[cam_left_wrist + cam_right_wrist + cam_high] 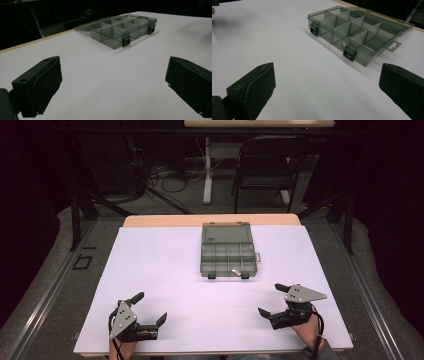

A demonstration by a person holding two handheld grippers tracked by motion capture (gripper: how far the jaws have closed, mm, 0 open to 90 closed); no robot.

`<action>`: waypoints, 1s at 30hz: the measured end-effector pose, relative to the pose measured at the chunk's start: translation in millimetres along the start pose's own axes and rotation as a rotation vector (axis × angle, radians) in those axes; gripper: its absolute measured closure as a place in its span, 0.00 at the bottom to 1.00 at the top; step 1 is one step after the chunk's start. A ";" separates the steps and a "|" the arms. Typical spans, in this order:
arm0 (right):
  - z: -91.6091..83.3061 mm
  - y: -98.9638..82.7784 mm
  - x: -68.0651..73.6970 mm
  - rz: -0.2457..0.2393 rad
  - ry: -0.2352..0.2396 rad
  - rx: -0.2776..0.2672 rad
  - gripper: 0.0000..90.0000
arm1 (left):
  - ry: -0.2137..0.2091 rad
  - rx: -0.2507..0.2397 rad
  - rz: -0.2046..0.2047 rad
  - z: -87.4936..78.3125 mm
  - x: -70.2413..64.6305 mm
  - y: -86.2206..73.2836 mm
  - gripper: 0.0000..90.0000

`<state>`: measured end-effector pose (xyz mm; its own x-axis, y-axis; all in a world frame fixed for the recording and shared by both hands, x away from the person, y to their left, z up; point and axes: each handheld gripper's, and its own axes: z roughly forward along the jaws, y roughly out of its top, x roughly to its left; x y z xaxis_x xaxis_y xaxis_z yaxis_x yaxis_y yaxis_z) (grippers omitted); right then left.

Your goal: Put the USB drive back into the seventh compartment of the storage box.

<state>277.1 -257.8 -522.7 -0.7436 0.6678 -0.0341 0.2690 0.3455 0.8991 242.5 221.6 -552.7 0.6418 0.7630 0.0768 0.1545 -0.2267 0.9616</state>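
Grippers sat low at the near edge in the high view; the left gripper [150, 308] and the right gripper [270, 299] both had their jaws spread wide, holding nothing; the box [228, 256] lay open mid-table on the white sheet [165, 270], well apart from both, lid flat behind it. Left gripper view next: jaws gaped over bare sheet, the box [120, 30] up ahead with its two black latches facing the camera. Right gripper view: jaws released too; the box [357, 35] nearer, and a small pale piece [344, 44] lay in a front compartment. Best approach, I reckoned: come in level, one gripper steadying the box wall, the other reaching squarely.
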 end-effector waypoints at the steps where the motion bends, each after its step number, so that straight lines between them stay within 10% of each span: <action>1: -0.8 -1.1 -0.2 -0.003 -0.001 0.001 0.00 | -0.001 0.000 -0.002 0.1 -0.1 -0.1 0.01; 30: -19.4 -41.4 -3.3 0.010 -0.066 -0.022 0.00 | -0.005 0.005 -0.007 1.0 0.4 -0.8 0.01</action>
<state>256.5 -287.1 -551.4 -0.6989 0.7132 -0.0531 0.2623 0.3246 0.9088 243.3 221.4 -553.7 0.6446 0.7614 0.0687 0.1625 -0.2242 0.9609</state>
